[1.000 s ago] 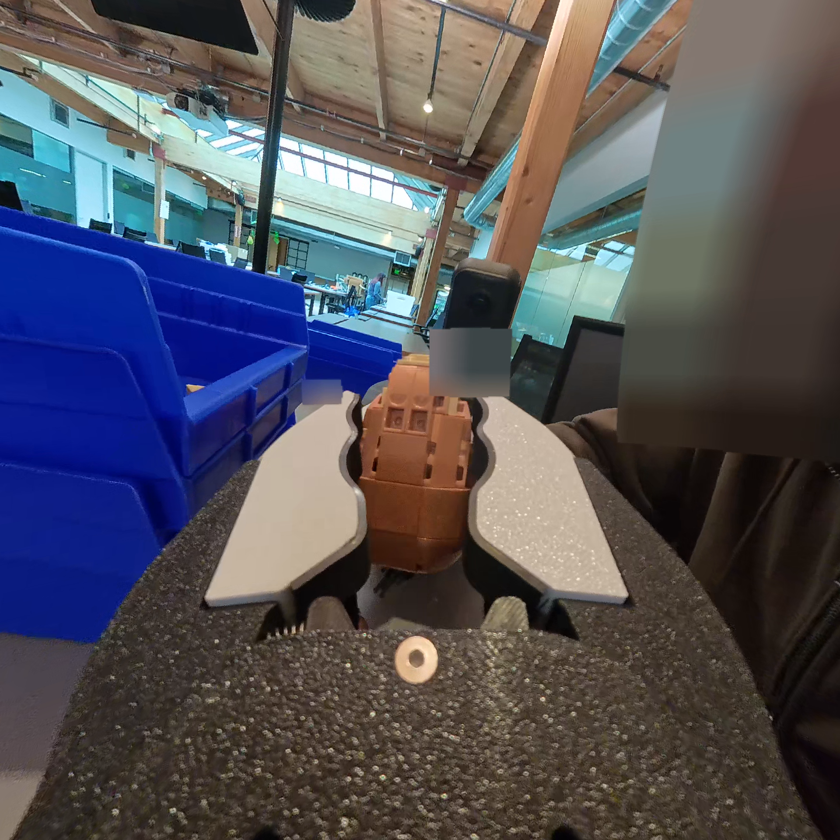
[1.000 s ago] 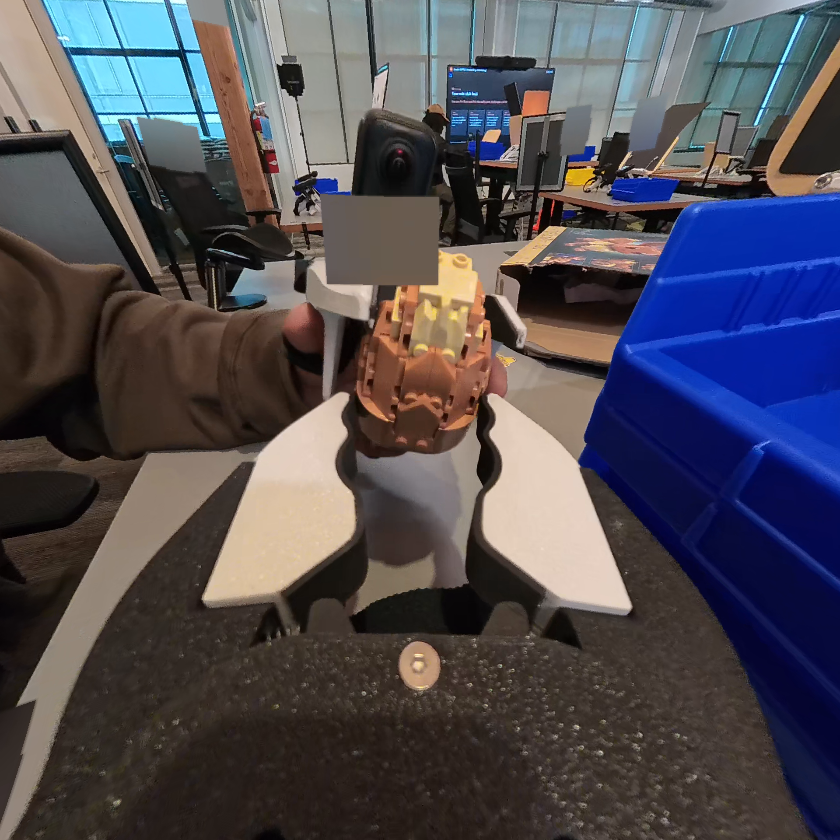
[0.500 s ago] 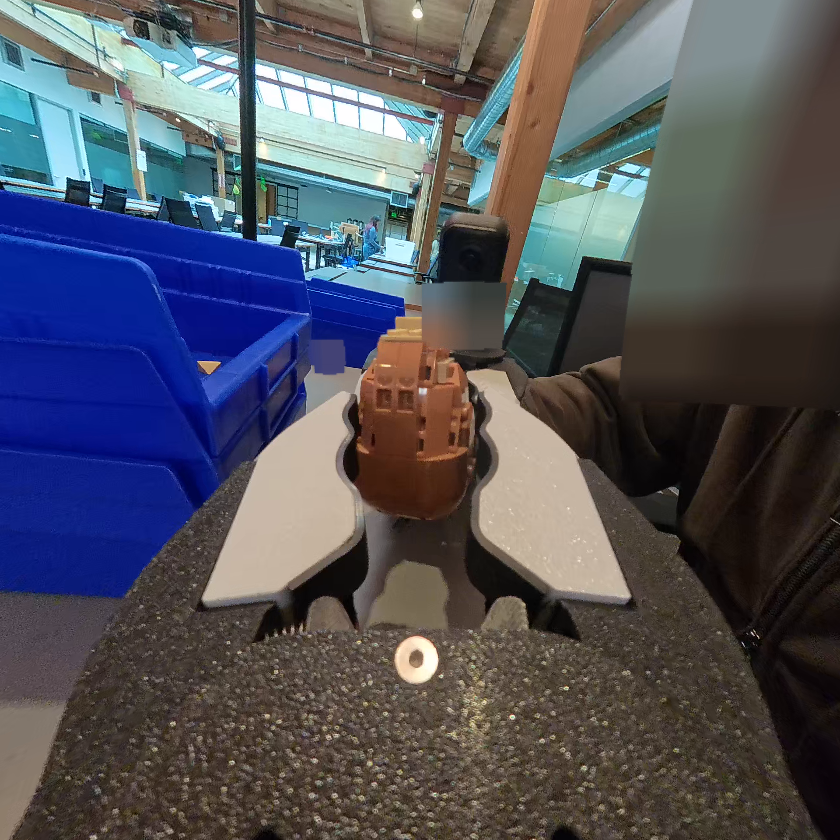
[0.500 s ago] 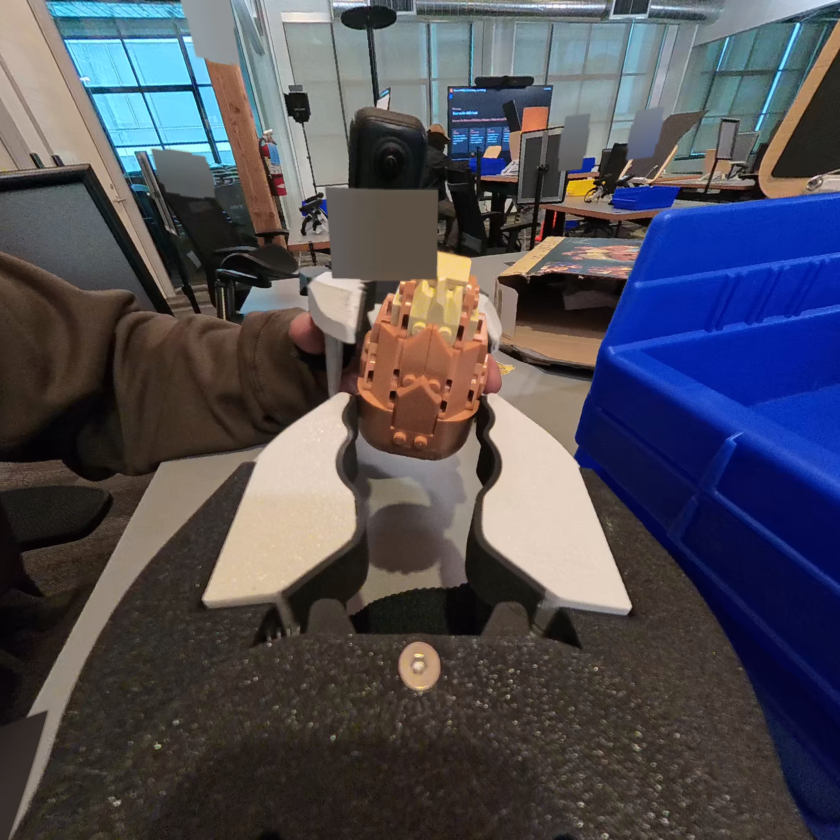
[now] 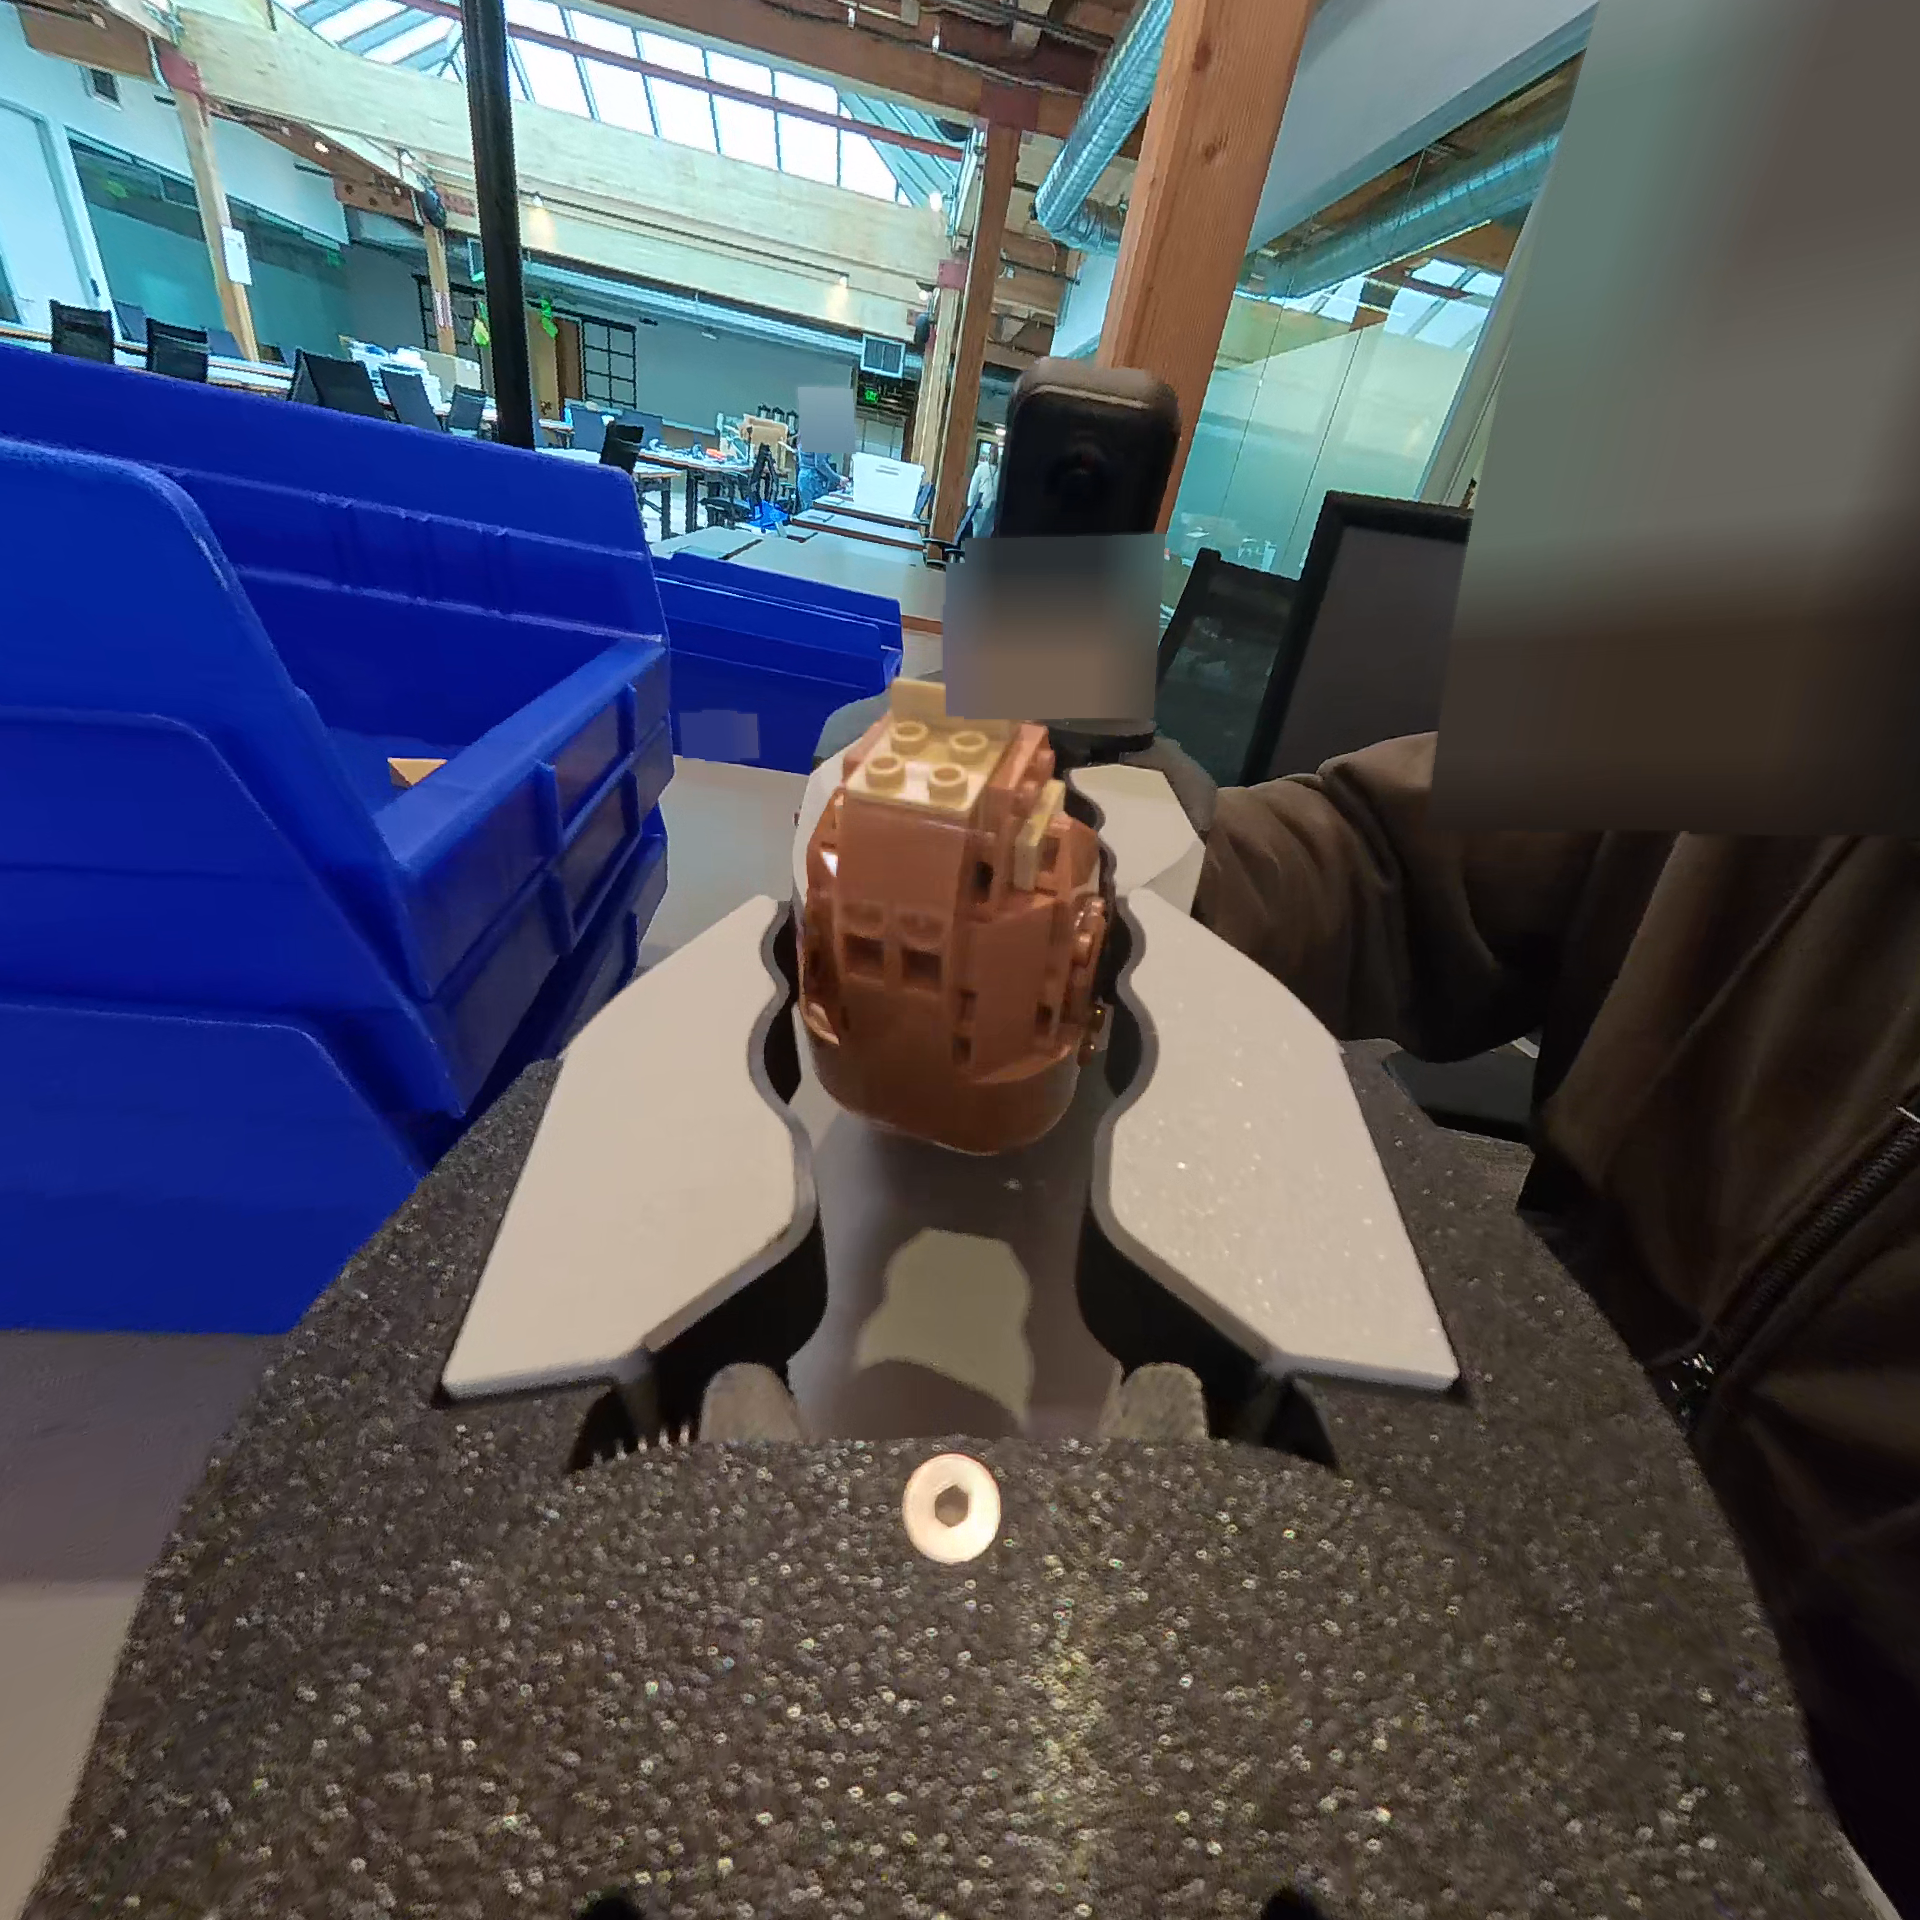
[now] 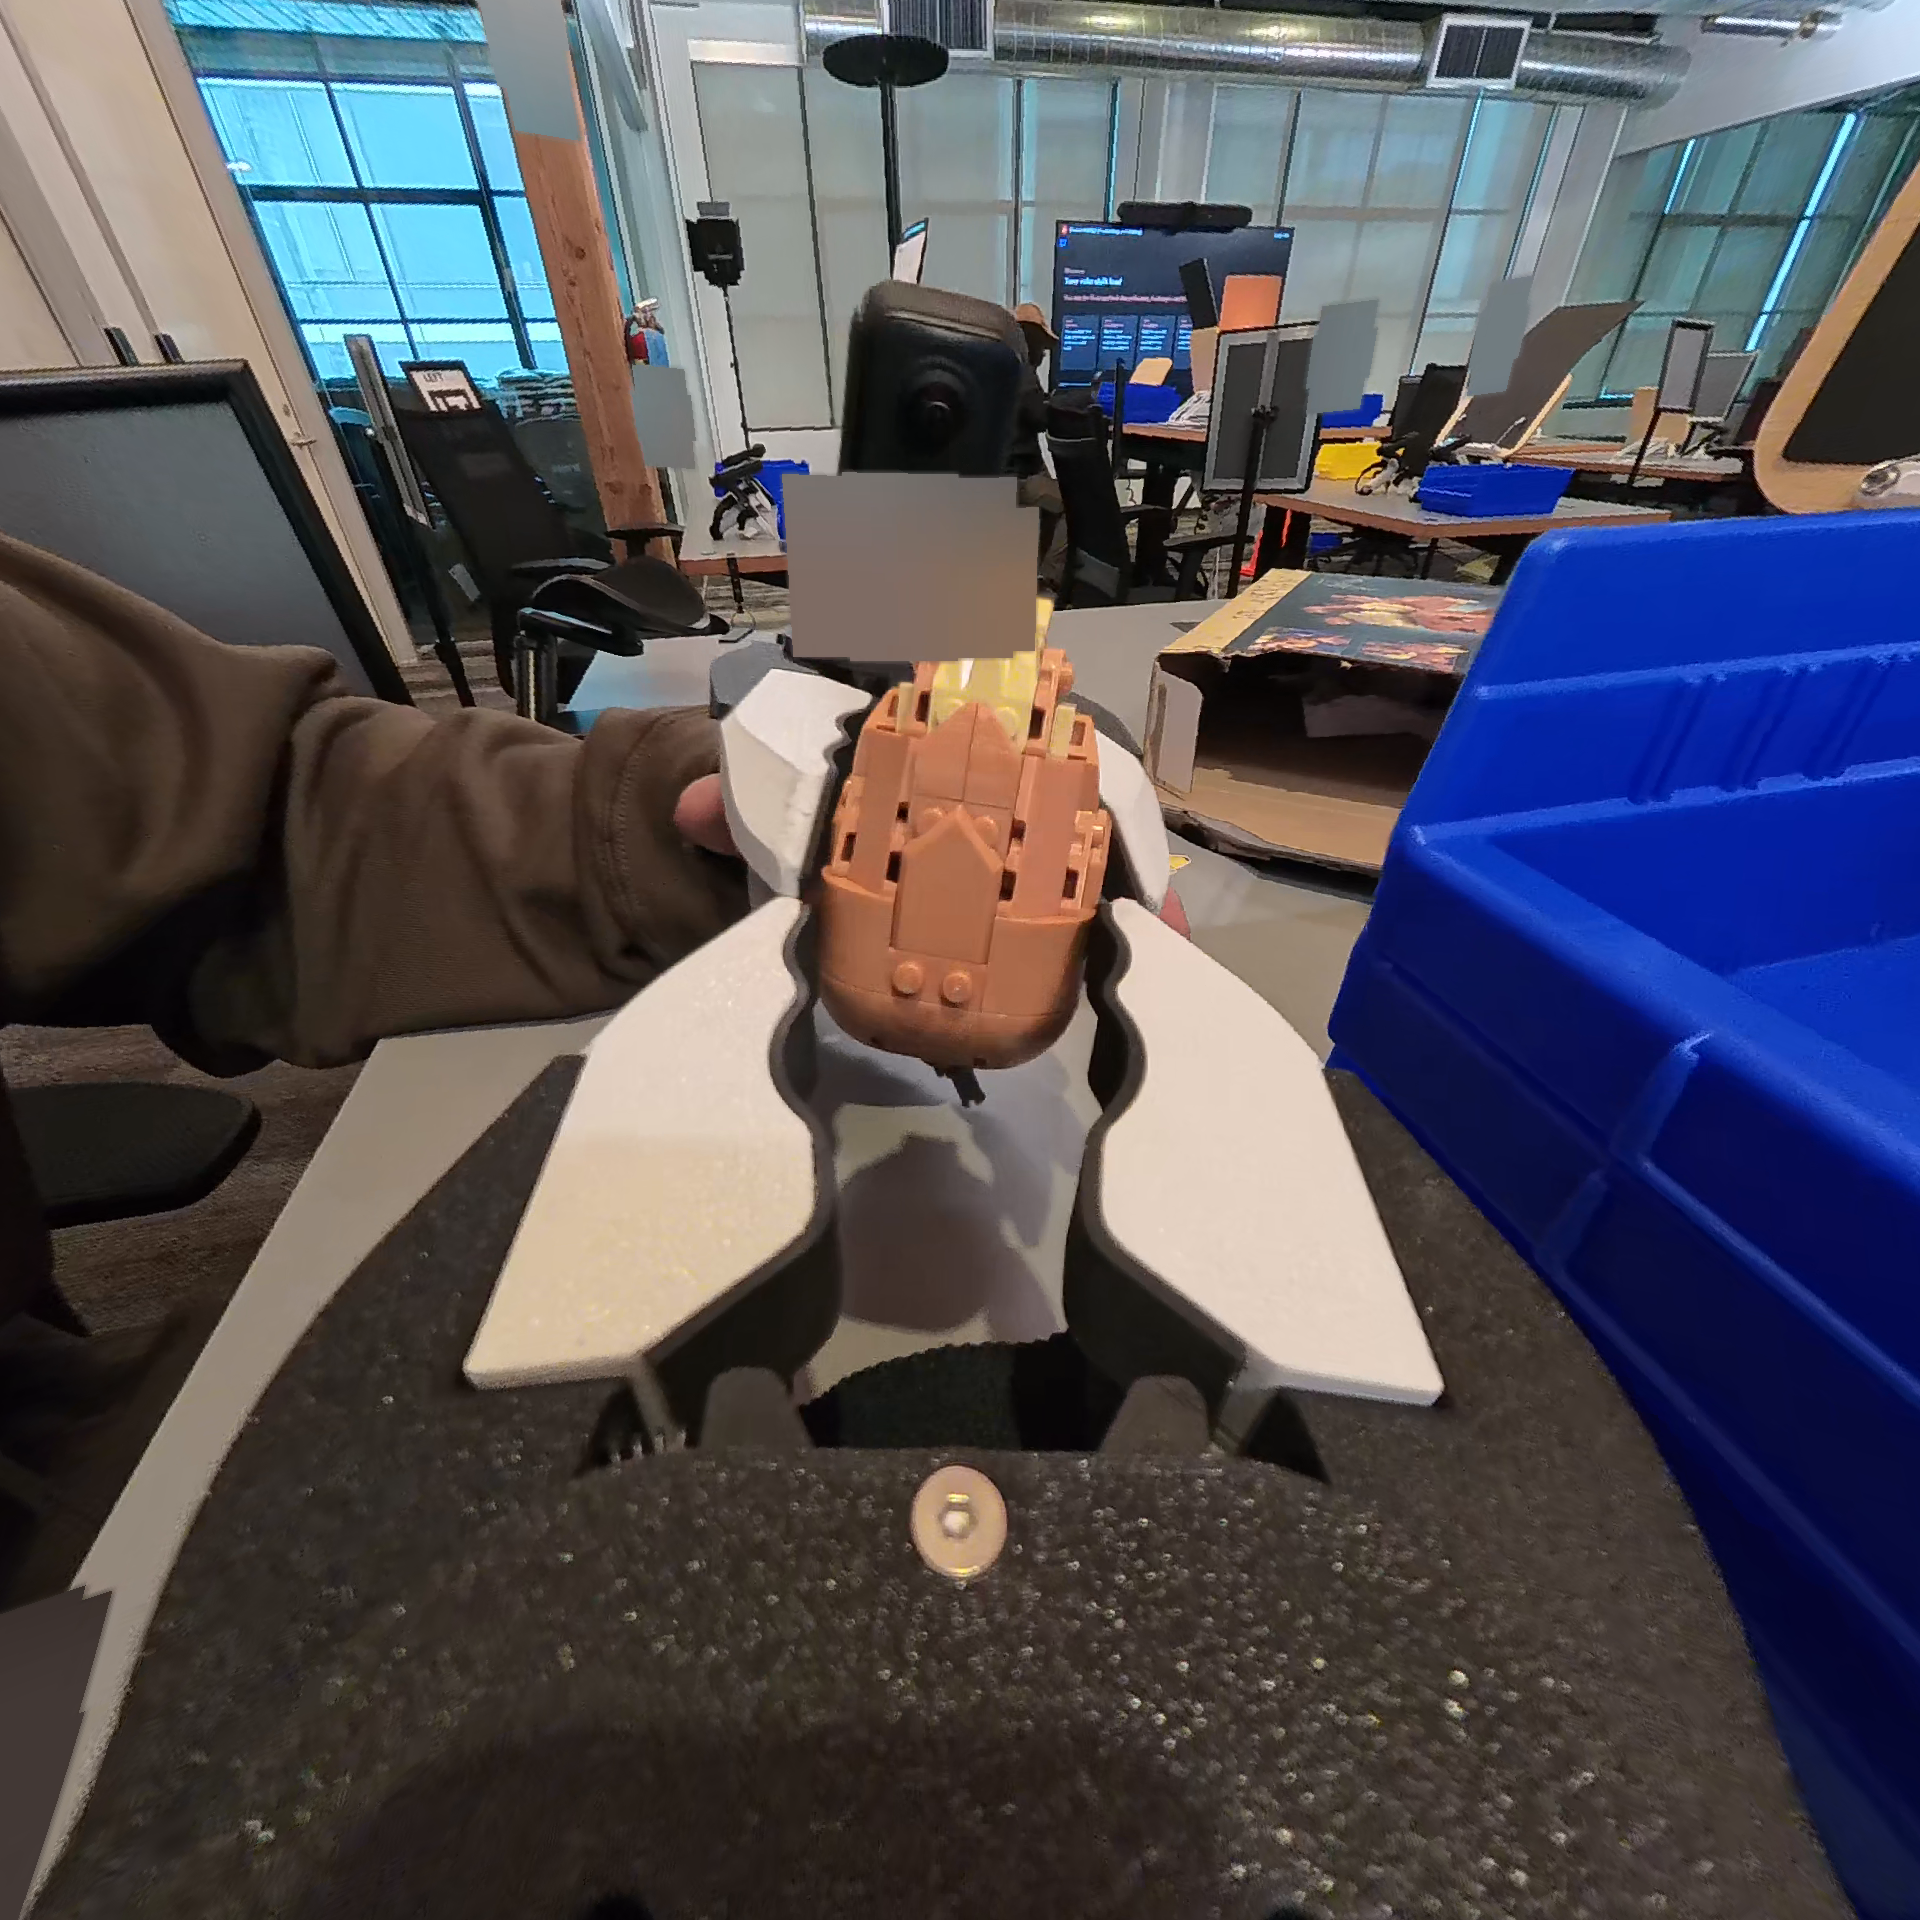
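Brick model: a rounded brown brick-built piece (image 5: 940, 956) with tan studded plates on top, held in the air between my two grippers, above the grey tabletop (image 6: 1236, 914).
Long axis: it runs from the rounded brown base up to the tan studded top; the base tips toward each wrist camera and the top leans away, so the piece stands roughly upright.
Left gripper: my left gripper (image 5: 945, 997) is closed most of the way on the model, with its grey fingers (image 5: 665, 1143) pressed to the model's two flanks near the tips.
Right gripper: my right gripper (image 6: 951, 966) meets the same model (image 6: 961, 883) from the opposite side, narrowed about it, the tips at the lower flanks; I judge it gripping, though contact on the right tip is hard to confirm.
Which is nearer: neither; the model sits right at the tips of both, and the two grippers face one another across it.
Other gripper seen: in the right wrist view the left gripper's pale fingers (image 6: 774, 790) wrap the far side of the model.
Sleeve: a brown sleeve (image 6: 343, 831) comes in behind that gripper.
Bins: stacked blue bins (image 5: 312, 831) stand just beside the grippers, on the left in the left wrist view.
Box: an opened cardboard box (image 6: 1299, 727) lies farther back on the tabletop.
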The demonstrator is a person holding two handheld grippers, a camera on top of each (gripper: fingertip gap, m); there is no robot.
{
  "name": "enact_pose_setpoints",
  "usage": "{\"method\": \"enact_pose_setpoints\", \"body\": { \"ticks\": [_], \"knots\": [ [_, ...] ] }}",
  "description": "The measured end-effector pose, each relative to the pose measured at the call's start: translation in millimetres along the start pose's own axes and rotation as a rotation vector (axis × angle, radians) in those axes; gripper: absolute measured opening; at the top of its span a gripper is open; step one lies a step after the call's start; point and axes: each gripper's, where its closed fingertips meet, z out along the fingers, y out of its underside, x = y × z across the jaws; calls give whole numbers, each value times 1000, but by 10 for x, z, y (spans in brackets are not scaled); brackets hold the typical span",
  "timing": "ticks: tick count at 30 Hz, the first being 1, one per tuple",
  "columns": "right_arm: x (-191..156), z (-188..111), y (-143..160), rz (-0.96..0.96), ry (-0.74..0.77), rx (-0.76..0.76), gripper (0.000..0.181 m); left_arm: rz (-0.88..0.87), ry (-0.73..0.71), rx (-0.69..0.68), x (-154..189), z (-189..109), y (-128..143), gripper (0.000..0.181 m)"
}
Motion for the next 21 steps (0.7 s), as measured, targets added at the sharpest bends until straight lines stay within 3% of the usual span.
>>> {"method": "enact_pose_setpoints", "body": {
  "ticks": [13, 21],
  "knots": [
    [14, 30, 67, -207, 98, -63, 50, -17, -35, -73, -47, 18, 87, 59],
    [167, -5, 87, -428, 278, -132, 49, -134, -161, -184, -222, 20, 200, 61]
  ]
}}
